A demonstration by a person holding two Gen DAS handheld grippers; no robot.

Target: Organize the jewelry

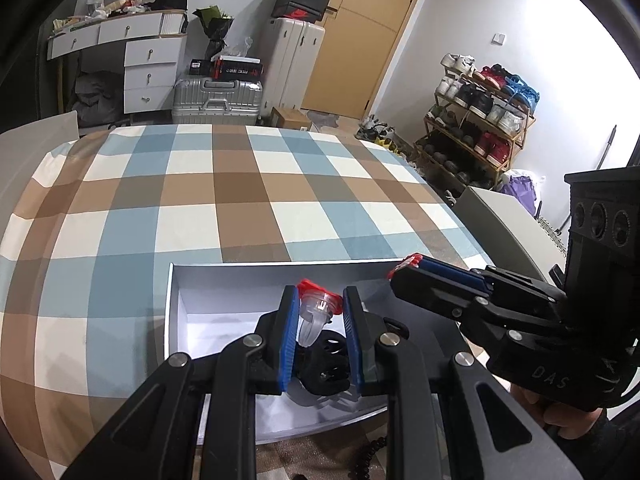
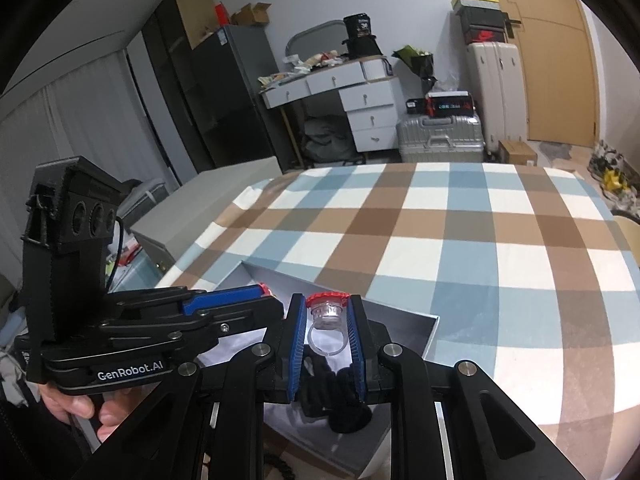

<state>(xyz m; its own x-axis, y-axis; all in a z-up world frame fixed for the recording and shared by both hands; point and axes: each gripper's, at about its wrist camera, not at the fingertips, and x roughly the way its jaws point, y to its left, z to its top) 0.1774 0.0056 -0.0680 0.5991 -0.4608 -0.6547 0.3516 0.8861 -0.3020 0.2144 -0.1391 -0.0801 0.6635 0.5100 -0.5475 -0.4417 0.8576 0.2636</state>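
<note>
My left gripper [image 1: 320, 297] is shut on a clear plastic ring with a red top [image 1: 316, 312]. It holds the ring over an open white box [image 1: 280, 267] on the bed. A black hand-shaped ring stand [image 1: 326, 364] lies in the box under the ring. My right gripper [image 2: 327, 303] is shut on a second clear ring with a red top [image 2: 325, 314], above the same black stand [image 2: 334, 394] and box [image 2: 434, 322]. Each gripper shows from the side in the other's view: the right one [image 1: 403, 269] and the left one [image 2: 265, 291], both with red at the tips.
The box rests on a blue, brown and white plaid bedspread [image 1: 224, 200]. A dark beaded strand [image 1: 368, 456] lies by the box's near edge. Past the bed stand a shoe rack [image 1: 476, 128], suitcases [image 1: 218, 98], a drawer desk [image 2: 360, 104] and a wooden door [image 1: 360, 32].
</note>
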